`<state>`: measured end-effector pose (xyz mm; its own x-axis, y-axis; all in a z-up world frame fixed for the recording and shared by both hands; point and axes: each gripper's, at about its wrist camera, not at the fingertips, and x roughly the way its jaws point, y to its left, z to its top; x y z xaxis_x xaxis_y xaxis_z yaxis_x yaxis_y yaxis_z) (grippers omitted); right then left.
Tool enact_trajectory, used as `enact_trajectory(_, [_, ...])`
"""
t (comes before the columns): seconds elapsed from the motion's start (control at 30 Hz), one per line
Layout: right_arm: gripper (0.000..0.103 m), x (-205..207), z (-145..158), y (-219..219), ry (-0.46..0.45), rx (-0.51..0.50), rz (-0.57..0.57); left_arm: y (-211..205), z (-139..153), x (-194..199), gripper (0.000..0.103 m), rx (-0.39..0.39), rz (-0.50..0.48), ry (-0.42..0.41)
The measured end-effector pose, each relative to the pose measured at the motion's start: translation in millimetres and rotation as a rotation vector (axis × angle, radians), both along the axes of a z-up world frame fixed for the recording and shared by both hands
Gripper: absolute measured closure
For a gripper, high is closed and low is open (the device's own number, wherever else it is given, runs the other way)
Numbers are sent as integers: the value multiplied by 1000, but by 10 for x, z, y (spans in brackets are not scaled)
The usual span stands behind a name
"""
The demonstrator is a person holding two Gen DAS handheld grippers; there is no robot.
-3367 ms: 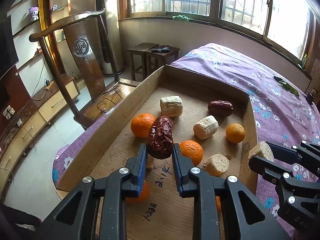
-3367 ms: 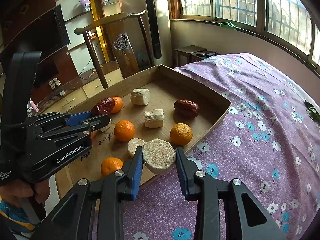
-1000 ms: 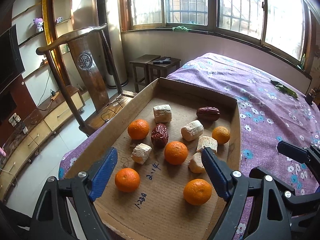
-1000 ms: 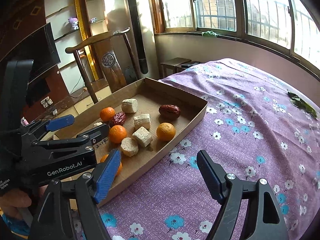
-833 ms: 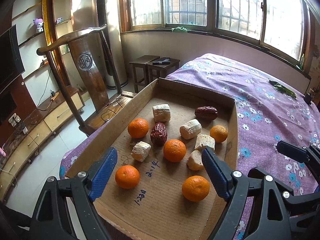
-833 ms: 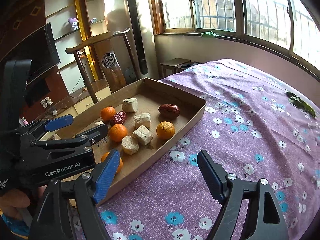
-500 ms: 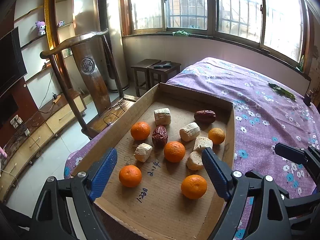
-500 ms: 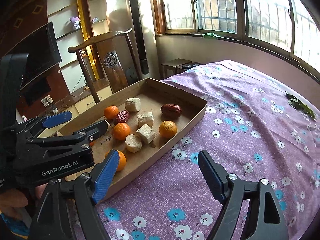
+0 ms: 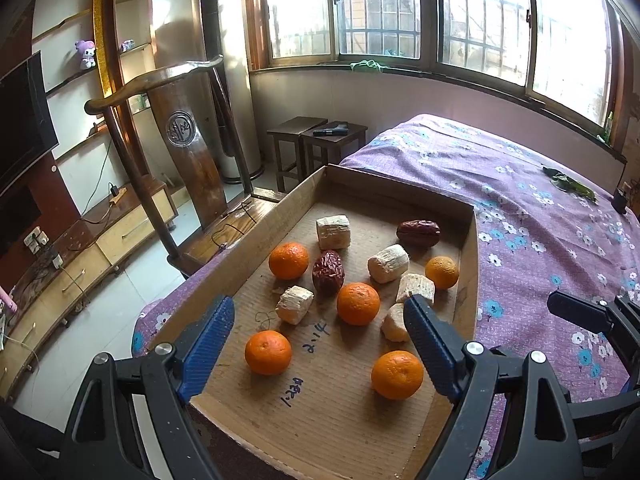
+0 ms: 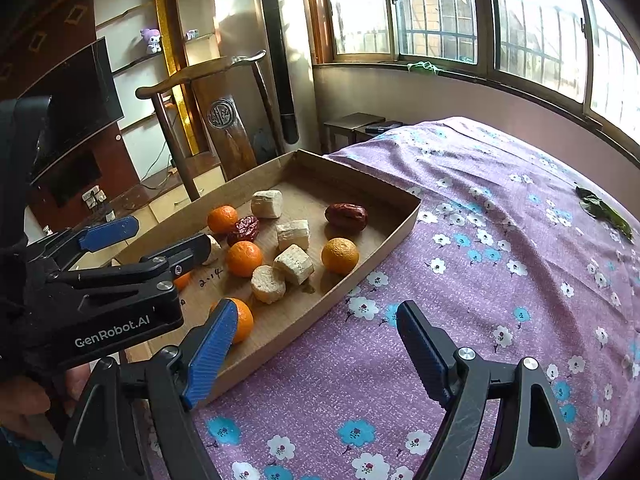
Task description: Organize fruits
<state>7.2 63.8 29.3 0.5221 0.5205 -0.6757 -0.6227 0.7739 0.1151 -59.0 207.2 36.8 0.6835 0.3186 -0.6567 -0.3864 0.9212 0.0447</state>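
A shallow cardboard tray point(image 9: 467, 280) point(image 10: 394, 236) lies on the purple flowered bedspread point(image 10: 500, 280). It holds several oranges point(image 9: 358, 304) point(image 10: 340, 255), two red dates point(image 9: 328, 272) point(image 9: 418, 233) point(image 10: 346, 217) and several pale cut chunks point(image 9: 388, 263) point(image 10: 294, 264). My left gripper point(image 9: 320, 344) hovers open over the tray's near end, with nothing between its blue pads. My right gripper point(image 10: 312, 344) is open too, above the bedspread just right of the tray's near corner. The left gripper point(image 10: 148, 236) also shows in the right wrist view, over the tray's left side.
A wooden chair point(image 9: 180, 136) stands beyond the bed's left edge, with a low cabinet point(image 9: 120, 224) and a TV point(image 9: 20, 120) further left. Two small stools point(image 9: 316, 140) sit under the windows. A green leaf point(image 10: 604, 210) lies on the bedspread at far right.
Both grippers, shut on a date and a pale chunk a few seconds ago, are now open and empty. Over the last second the left view has drawn back slightly; fruits lie still.
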Motion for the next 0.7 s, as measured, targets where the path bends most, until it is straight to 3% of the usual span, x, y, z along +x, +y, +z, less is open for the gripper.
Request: enact_trajectory(0.7, [17,1,-32,39,10,-7,8,30,-15,-2,17,13,5,0])
